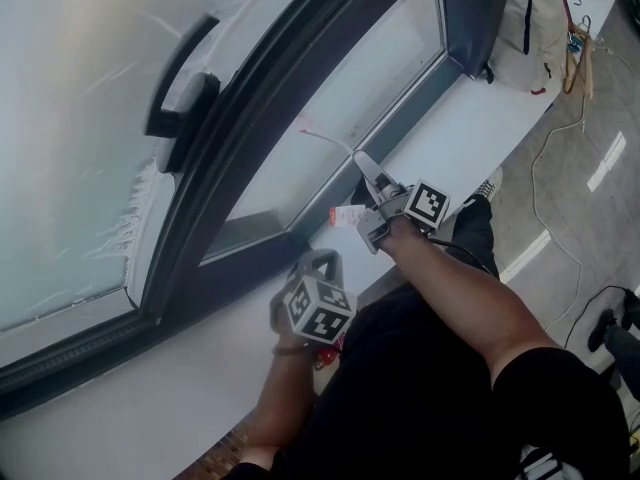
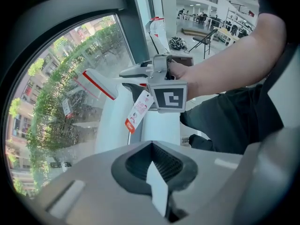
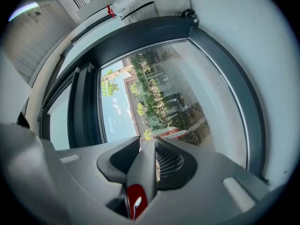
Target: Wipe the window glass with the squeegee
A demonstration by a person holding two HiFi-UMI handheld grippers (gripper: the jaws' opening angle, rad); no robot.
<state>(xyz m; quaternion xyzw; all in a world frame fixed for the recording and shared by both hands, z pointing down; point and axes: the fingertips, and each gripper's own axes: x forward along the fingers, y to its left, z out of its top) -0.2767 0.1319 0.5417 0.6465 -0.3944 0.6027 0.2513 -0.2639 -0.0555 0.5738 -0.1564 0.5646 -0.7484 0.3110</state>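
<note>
The squeegee has a grey handle point(image 3: 142, 170) with a red end and a white blade with a red stripe point(image 2: 96, 84). My right gripper point(image 1: 378, 200) is shut on the handle, and the blade rests against the lower window glass point(image 1: 330, 118). A red-and-white tag point(image 1: 346, 215) hangs from the squeegee. In the right gripper view the blade's tip point(image 3: 171, 135) shows just past the right gripper point(image 3: 147, 142). My left gripper point(image 1: 318, 260) hovers over the white sill beside the right one. The left gripper point(image 2: 152, 146) is shut on a thin white strip point(image 2: 157, 191).
A dark window frame point(image 1: 290, 88) with a black handle point(image 1: 180, 98) divides the panes. The white sill point(image 1: 480, 118) runs along below the glass, with a white bag point(image 1: 540, 28) at its far end. Cables point(image 1: 545, 168) lie on the floor to the right.
</note>
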